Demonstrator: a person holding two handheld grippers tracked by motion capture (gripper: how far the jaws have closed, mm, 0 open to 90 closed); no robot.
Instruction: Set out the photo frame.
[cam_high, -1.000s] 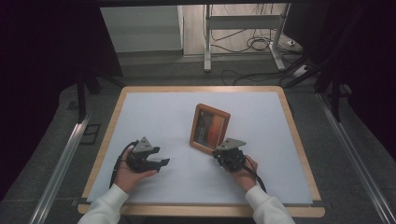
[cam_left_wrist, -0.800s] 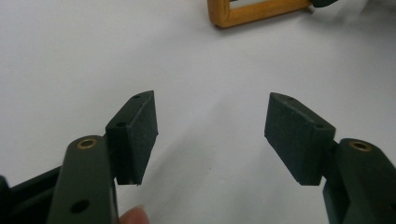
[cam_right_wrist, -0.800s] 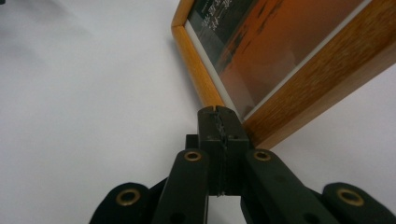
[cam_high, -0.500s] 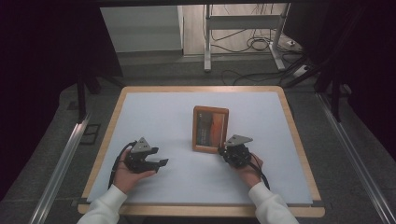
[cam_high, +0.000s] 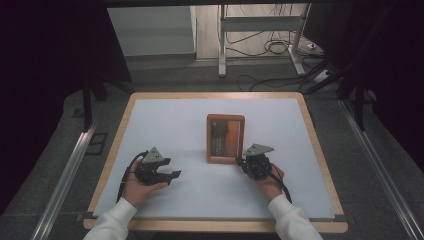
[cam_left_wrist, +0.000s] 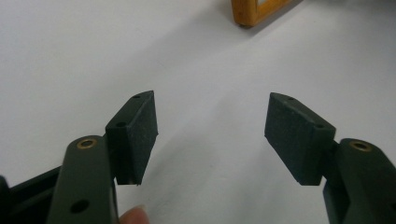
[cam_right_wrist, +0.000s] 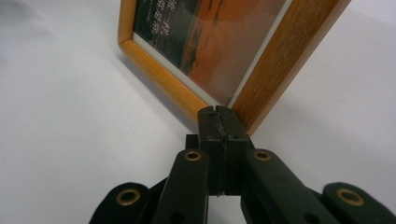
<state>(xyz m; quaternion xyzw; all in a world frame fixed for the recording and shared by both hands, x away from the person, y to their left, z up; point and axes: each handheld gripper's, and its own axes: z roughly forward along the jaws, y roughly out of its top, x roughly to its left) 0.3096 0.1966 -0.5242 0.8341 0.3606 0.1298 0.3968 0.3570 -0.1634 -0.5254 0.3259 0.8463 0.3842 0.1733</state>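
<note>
While the closed right gripper (cam_right_wrist: 217, 113) nudged the wooden picture frame (cam_high: 225, 138) lying flat just ahead of its tips, the left gripper (cam_left_wrist: 211, 135) waited open, empty; next probably squaring the frame.

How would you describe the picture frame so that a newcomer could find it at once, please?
On the white table with its wooden rim, look just right of centre. The picture frame lies there, light wood around an orange and dark print, the only wooden thing on the sheet, beside the shut right tongs.

A wooden picture frame (cam_high: 225, 138) holding an orange-and-dark print lies flat near the middle of the white table top (cam_high: 170, 120).
</note>
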